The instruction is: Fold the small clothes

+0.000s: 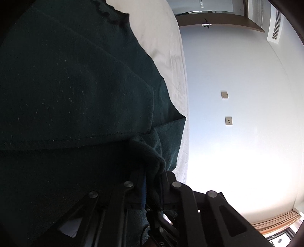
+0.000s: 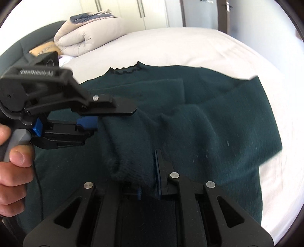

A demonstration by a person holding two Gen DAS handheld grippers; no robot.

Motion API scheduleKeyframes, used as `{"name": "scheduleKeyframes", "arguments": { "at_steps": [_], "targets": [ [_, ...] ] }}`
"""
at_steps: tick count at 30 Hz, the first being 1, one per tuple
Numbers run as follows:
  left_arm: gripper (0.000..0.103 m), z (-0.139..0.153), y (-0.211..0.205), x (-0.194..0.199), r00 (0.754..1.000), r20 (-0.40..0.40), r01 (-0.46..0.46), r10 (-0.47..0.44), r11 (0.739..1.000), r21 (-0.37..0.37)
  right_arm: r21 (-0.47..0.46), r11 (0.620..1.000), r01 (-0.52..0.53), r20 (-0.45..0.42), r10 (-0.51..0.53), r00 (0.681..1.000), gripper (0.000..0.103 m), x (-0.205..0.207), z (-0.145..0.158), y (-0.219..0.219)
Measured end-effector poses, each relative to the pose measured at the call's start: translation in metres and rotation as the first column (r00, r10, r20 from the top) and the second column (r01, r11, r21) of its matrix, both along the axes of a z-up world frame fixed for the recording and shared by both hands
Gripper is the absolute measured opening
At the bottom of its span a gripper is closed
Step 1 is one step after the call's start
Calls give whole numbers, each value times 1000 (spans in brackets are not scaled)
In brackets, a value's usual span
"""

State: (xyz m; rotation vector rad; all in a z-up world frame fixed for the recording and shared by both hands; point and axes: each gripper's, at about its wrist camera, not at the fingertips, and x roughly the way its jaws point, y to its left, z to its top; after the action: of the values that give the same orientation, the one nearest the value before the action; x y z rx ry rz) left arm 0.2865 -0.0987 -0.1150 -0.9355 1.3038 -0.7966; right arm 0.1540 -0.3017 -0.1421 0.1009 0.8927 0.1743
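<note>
White bed sheet [image 2: 190,45]: dark green sweater [image 2: 218,121] spread centrally. Left gripper [image 2: 106,119] and right gripper [image 2: 148,171] each clamp its sleeve cuff. Folded duvet [image 2: 85,38] far left; white wardrobe [image 2: 133,11] beyond.

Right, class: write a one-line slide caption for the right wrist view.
Both grippers, left gripper and right gripper, pinch a dark green sweater on a white bed.

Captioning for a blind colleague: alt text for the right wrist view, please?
Both tools pinch a dark green sweater spread on a white bed: the right tool grips a sleeve cuff, the left tool grips a fold nearby. A rolled duvet sits behind.
</note>
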Motion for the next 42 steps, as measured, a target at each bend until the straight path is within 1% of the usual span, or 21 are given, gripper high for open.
{"name": "scheduleKeyframes", "arguments": {
  "at_steps": [2, 4, 5, 6, 7, 9, 11, 12, 13, 14, 16, 17, 19, 21, 23, 25, 28, 30, 33, 37, 42],
  "targets": [
    [8, 3, 2, -1, 1000, 17, -4, 4, 1000, 12, 42, 999, 17, -4, -17, 1000, 11, -12, 3, -9],
    [8, 8, 9, 1, 999, 37, -14, 14, 1000, 23, 111, 993, 37, -3, -37, 999, 20, -22, 5, -21],
    [7, 14, 12, 1, 998, 58, -19, 16, 999, 36, 168, 984, 52, -1, -53, 999, 24, -29, 6, -28],
    [7, 18, 14, 0, 997, 75, -18, 15, 999, 46, 223, 973, 64, 0, -65, 998, 39, -35, 6, -35],
    [7, 25, 18, 0, 995, 101, -16, 10, 998, 56, 286, 955, 76, 3, -80, 997, 66, -41, 5, -43],
    [7, 40, 23, 1, 989, 151, -17, 5, 997, 80, 416, 904, 102, 23, -122, 992, 80, -49, 8, -59],
    [7, 56, 33, 3, 980, 201, -30, 8, 994, 107, 539, 831, 136, -6, -157, 988, 80, -52, 2, -80],
    [7, 62, 38, 4, 976, 216, -38, 13, 993, 111, 601, 782, 161, -37, -174, 984, 80, -49, -2, -90],
    [7, 68, 43, 5, 974, 226, -44, 17, 993, 113, 673, 716, 187, -75, -186, 980, 80, -49, -6, -98],
    [7, 73, 47, 6, 972, 235, -48, 20, 992, 115, 749, 629, 207, -108, -193, 975, 80, -46, -13, -107],
    [7, 84, 57, 8, 966, 259, -58, 25, 991, 121, 834, 508, 216, -127, -205, 971, 80, -40, -23, -118],
    [7, 89, 61, 8, 963, 270, -63, 27, 990, 126, 851, 477, 220, -134, -208, 969, 80, -35, -26, -120],
    [7, 101, 72, 10, 953, 302, -78, 31, 986, 144, 890, 395, 227, -158, -200, 967, 80, -21, -36, -123],
    [7, 109, 85, 15, 944, 326, -100, 43, 982, 161, 904, 342, 258, -192, -216, 957, 80, -9, -46, -127],
    [7, 112, 104, 21, 938, 340, -135, 68, 975, 178, 924, 260, 281, -217, -247, 944, 80, -3, -54, -136],
    [7, 109, 126, 27, 937, 334, -171, 101, 967, 188, 938, 203, 283, -222, -279, 934, 80, 0, -57, -143],
    [7, 93, 159, 36, 939, 310, -219, 149, 953, 208, 940, 190, 284, -219, -302, 928, 80, -5, -58, -149],
    [7, 76, 179, 41, 945, 274, -241, 178, 945, 219, 946, 170, 277, -216, -308, 927, 80, -13, -60, -153],
    [7, 51, 196, 48, 952, 228, -258, 202, 934, 248, 952, 147, 269, -210, -326, 922, 80, -20, -62, -155],
    [7, 26, 197, 47, 958, 195, -259, 210, 927, 270, 947, 164, 275, -210, -329, 921, 80, -18, -64, -159],
    [7, 13, 187, 42, 964, 175, -242, 200, 933, 266, 941, 173, 291, -222, -333, 916, 80, -1, -64, -152]
  ]
}}
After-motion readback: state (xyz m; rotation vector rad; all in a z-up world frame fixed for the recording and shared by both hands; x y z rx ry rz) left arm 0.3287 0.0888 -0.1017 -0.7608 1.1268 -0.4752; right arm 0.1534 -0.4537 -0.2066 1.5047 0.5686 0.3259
